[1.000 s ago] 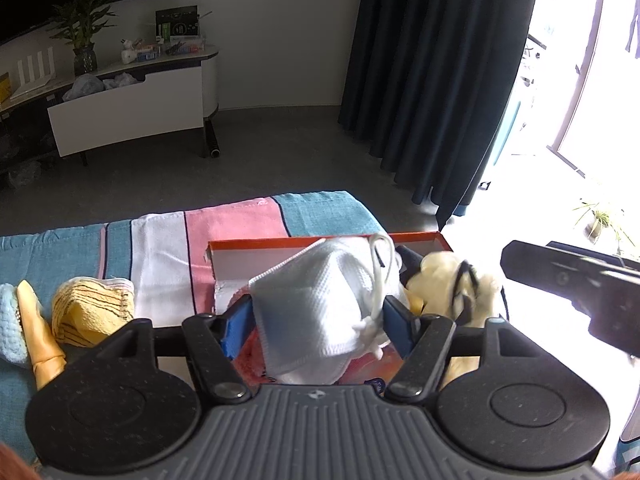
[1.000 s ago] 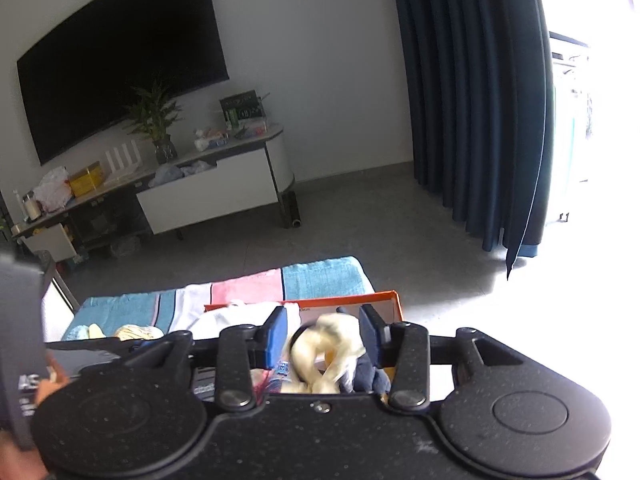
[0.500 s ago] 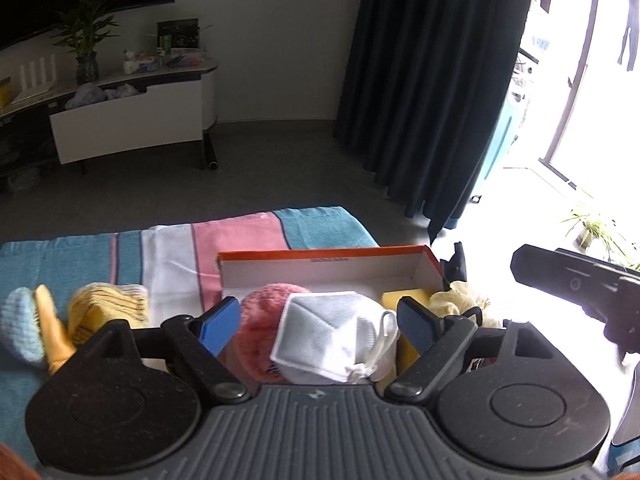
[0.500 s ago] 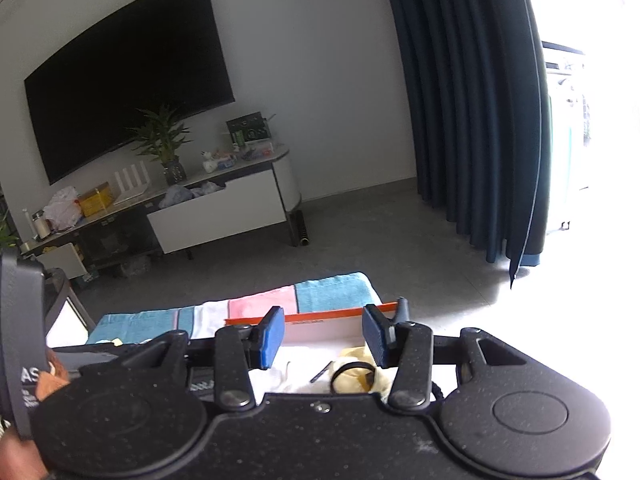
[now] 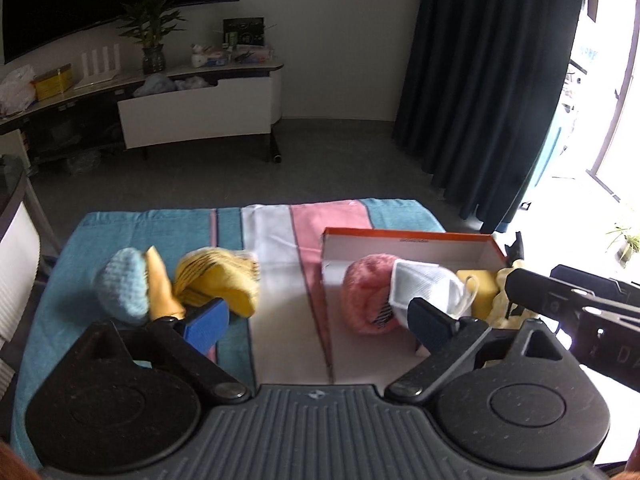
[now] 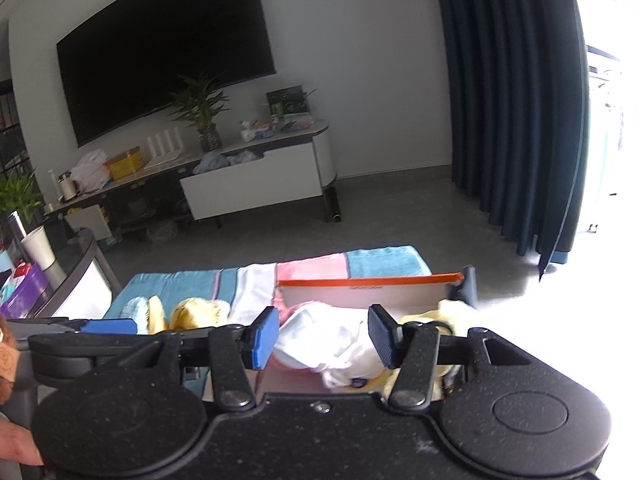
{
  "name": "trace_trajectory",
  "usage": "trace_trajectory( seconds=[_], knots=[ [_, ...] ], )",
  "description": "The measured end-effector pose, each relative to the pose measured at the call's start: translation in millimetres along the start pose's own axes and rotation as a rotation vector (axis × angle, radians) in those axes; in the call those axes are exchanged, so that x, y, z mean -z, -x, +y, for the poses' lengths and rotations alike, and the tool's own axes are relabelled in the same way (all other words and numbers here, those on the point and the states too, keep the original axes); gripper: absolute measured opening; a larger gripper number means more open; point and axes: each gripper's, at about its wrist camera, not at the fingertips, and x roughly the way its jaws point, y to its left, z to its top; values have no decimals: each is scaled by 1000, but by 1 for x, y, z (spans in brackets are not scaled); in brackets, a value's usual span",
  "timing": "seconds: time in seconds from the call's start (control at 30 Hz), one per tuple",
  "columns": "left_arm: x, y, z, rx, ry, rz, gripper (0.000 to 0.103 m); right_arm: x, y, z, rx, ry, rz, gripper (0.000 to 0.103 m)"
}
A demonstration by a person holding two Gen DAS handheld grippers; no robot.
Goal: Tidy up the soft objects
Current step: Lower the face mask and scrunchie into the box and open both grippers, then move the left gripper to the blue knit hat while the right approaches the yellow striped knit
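An orange-rimmed box (image 5: 408, 236) stands on the right of a striped towel (image 5: 272, 240). In it lie a pink knitted ball (image 5: 364, 292), a white face mask (image 5: 424, 288), a yellow sponge (image 5: 482, 288) and a pale yellow fluffy piece (image 5: 508, 308). My left gripper (image 5: 316, 320) hovers back from the box's near left corner, jaws opening wide, nothing between them. My right gripper (image 6: 323, 336) is also opening. The mask (image 6: 320, 332) lies below and beyond its pads, untouched. Left on the towel rest a light blue knit (image 5: 122, 284), an orange cloth (image 5: 158, 280) and a yellow striped cloth (image 5: 218, 280).
The towel's far edge drops to grey floor. A white TV cabinet (image 5: 196, 116) stands against the back wall and a dark curtain (image 5: 480, 80) hangs at the right. A white cup (image 6: 38, 246) and other items stand on a side table at the left.
The left gripper let the mask drop into the box, widened and drew back toward the left. The right gripper released the pale yellow piece, backed away and widened.
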Motion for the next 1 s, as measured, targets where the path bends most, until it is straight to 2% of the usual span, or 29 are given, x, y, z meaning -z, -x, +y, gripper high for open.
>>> trace_trajectory(
  seconds=[0.67,1.0],
  knots=[
    [25,40,62,-96,97,18,100,18,-4,68,-104,72,71,63],
    [29,57,97,-155,112,22,102,22,-13,101,-145,111,99,63]
  ],
)
